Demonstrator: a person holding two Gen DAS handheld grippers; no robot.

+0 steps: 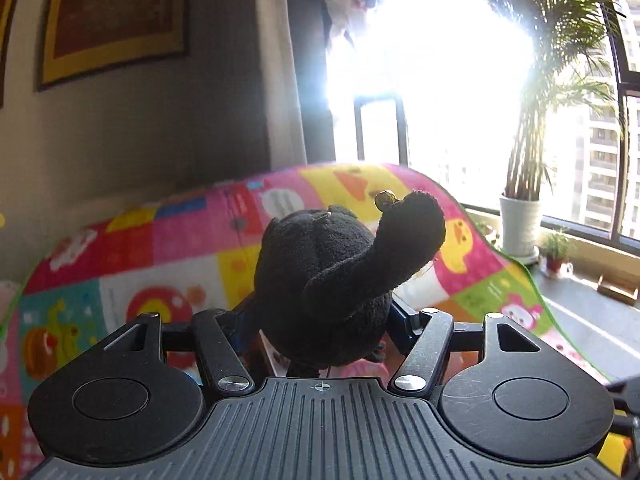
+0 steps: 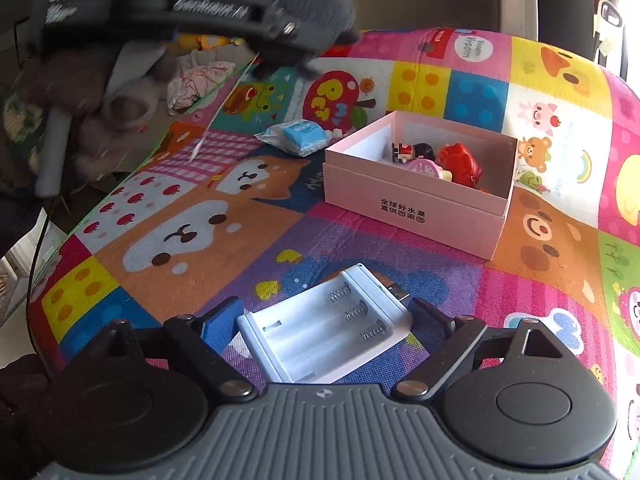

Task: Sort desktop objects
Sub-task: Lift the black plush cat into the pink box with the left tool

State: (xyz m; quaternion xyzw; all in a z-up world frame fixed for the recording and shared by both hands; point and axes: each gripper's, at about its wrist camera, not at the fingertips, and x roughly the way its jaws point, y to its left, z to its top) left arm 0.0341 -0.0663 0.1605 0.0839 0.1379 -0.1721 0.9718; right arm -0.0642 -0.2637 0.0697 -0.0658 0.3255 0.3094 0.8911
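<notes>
Our left tongs [image 1: 320,320] are clamped on the black plush toy [image 1: 340,280], lifted clear above the desk [image 2: 400,240]. Our right tongs [image 2: 324,320] point down at that desk, spread around the white battery holder [image 2: 324,328], with small gaps either side.

Both wrist views close above shared mat [image 2: 224,216]

I'm seeing a black plush toy [image 1: 332,280] against the patchwork cartoon mat [image 2: 280,216], a riot of pink, yellow, blue and orange squares. On the mat there's a pale pink box [image 2: 416,200] with red and black figurines [image 2: 440,160] inside. Nearer me than the box, a white battery holder [image 2: 320,328]; beyond it, a light blue packet [image 2: 300,134].
</notes>
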